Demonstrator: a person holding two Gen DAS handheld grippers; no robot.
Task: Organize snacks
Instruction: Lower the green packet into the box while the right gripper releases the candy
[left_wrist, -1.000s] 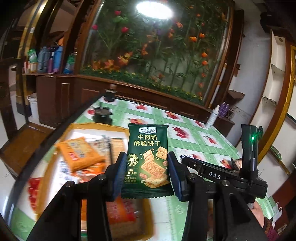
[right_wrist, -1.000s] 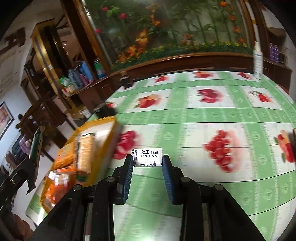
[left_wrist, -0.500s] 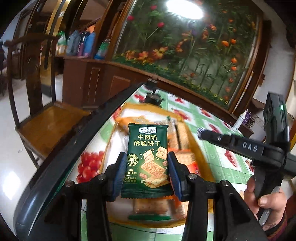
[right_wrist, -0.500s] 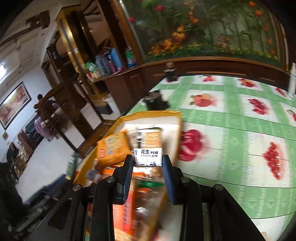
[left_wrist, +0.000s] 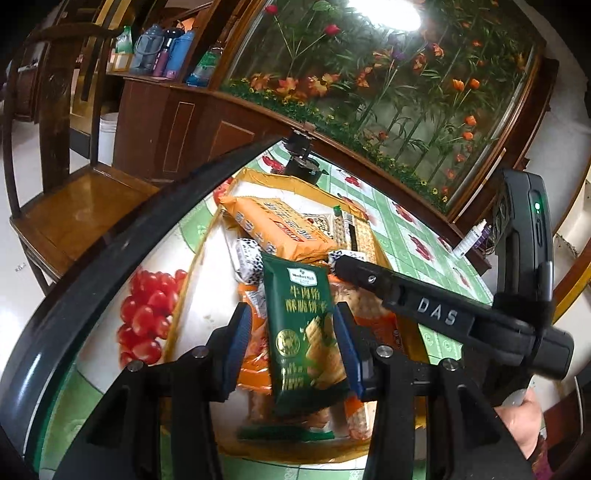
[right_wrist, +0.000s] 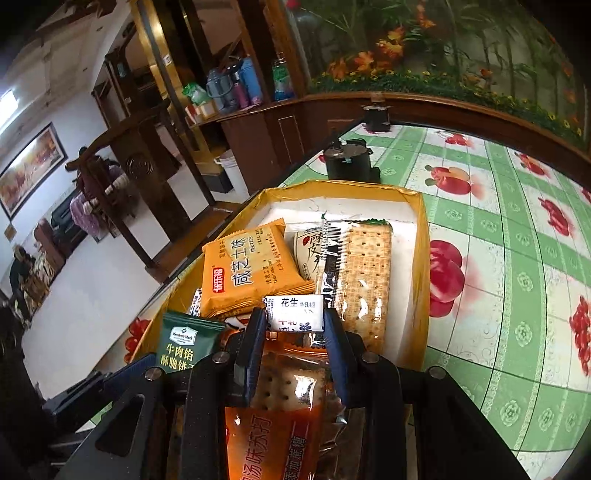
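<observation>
Now both of my tongs hang over the yellow-rimmed tray (right_wrist: 424, 236), where a second ago they were out over the green fruit-print tablecloth (right_wrist: 517, 229). My left tongs (left_wrist: 293, 341) have let their jaws spread: the green cracker packet (left_wrist: 303, 332), which sat squeezed upright between them half a second ago, now lies tilted in the gap with daylight showing on the left side. I cannot tell whether the right jaw touches its edge. I judge it released, or very nearly, resting on the orange packets below it.

My right tongs (right_wrist: 294, 326) remain closed on the small white peanut candy (right_wrist: 293, 314), carried in from the tablecloth to just above the heap. Under it lie the orange toast biscuit packet (right_wrist: 251, 266), the clear-wrapped crackers (right_wrist: 364, 273) and an orange soda cracker packet (right_wrist: 280, 413). From the left view, the right tongs' arm crosses close behind the green packet, so the two tools are crowded together over the same patch.

For the task, this means one snack is all but delivered and the other is ready to drop. Opening the right jaws should do it; the heap is uneven, so the slick little candy may slide between packets.
</observation>
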